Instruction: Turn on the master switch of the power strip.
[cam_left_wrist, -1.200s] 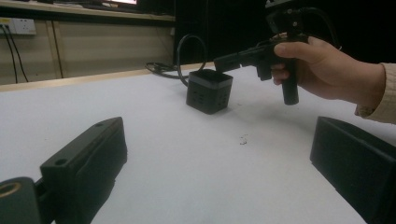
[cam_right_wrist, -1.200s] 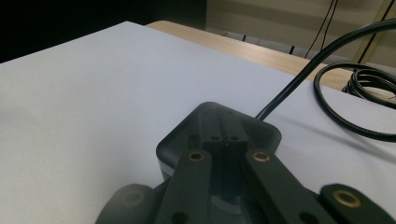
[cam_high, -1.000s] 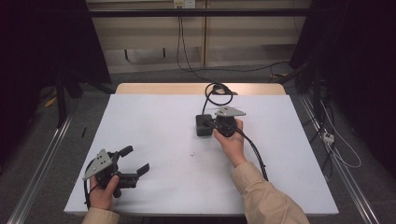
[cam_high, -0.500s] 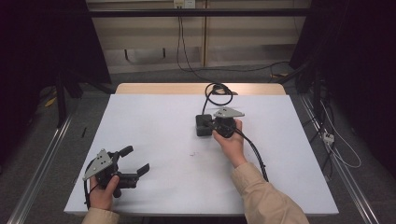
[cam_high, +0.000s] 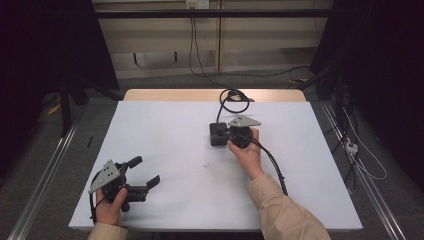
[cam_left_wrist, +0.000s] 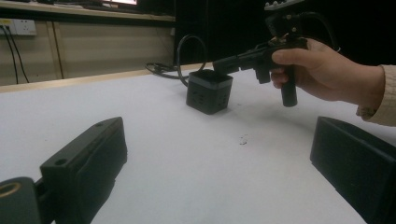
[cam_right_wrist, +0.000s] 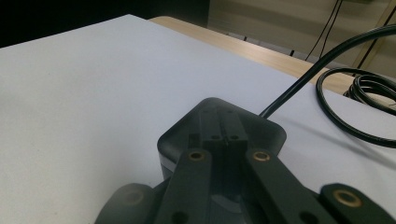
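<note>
Right gripper (cam_high: 226, 135): jaws clenched together over our black box (cam_high: 218, 134), mid-table, far side | left gripper (cam_high: 147, 172): released, near edge | risk: shut tips could shove the box; its cable (cam_high: 231, 98) may snag.

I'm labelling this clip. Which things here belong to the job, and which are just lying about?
In the job:
- black box
- its cable
- right gripper, shut, jaws over the box top

Lying about:
- left gripper, open, idle at the near left
- small mark on the table
</note>
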